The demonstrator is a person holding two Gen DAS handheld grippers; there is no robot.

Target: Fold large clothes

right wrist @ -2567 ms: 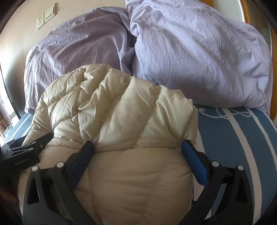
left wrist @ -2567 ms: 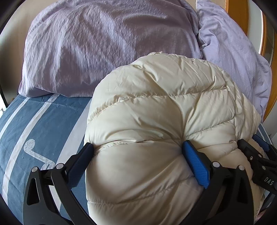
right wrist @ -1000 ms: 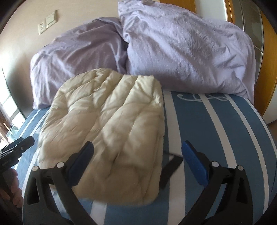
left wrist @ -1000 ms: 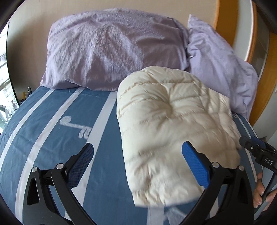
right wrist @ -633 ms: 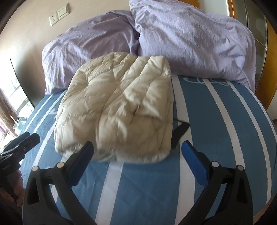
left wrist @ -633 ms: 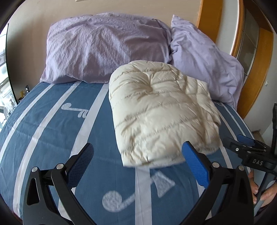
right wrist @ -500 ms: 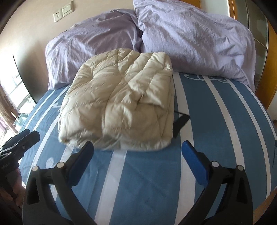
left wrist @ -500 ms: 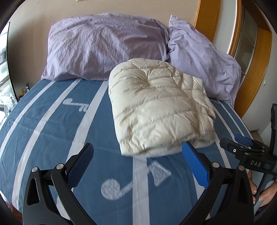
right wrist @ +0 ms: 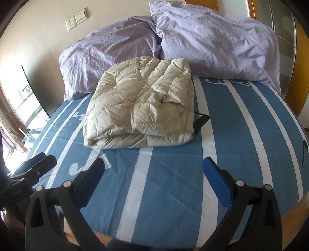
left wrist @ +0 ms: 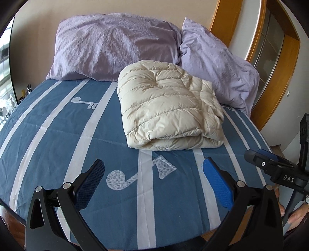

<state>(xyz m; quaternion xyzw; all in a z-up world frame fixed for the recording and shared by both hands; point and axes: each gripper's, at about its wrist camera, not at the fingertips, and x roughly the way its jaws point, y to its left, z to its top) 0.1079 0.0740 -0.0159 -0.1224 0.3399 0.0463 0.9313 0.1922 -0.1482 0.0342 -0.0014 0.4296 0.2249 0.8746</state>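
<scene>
**Both grippers empty, jacket folded at head of bed**

Left gripper [left wrist: 153, 180]: jaws spread wide, nothing between the blue pads, hanging over the foot edge of the bed [left wrist: 58, 135]. Right gripper [right wrist: 153, 180]: same, wide apart and empty, also over the foot edge. Neither touches the fabric.

In the left wrist view the right gripper's body shows at the right frame edge, white lettering "DAS" readable on its black housing; part of the person's hand [left wrist: 295, 214] is on the handle below it. In the right wrist view the left gripper shows at lower left; it has lettering too, too blurred to read.

Cream quilted puffer jacket [left wrist: 166, 108] lies folded in a thick rectangular bundle on the bed, toward the head end and slightly right of centre, fold edge facing the grippers. Far edge touches the two lilac pillows [left wrist: 115, 46]. A black strap [right wrist: 200, 120] sticks out from under its right side in the right wrist view.

Bedsheet [right wrist: 173, 183] is blue with white stripes and white music-note prints; no words on it.

Wall above the pillows: socket and switch plate [right wrist: 76, 18], no legible marking. Wooden frame [left wrist: 278, 81] with glass panes at right.
</scene>
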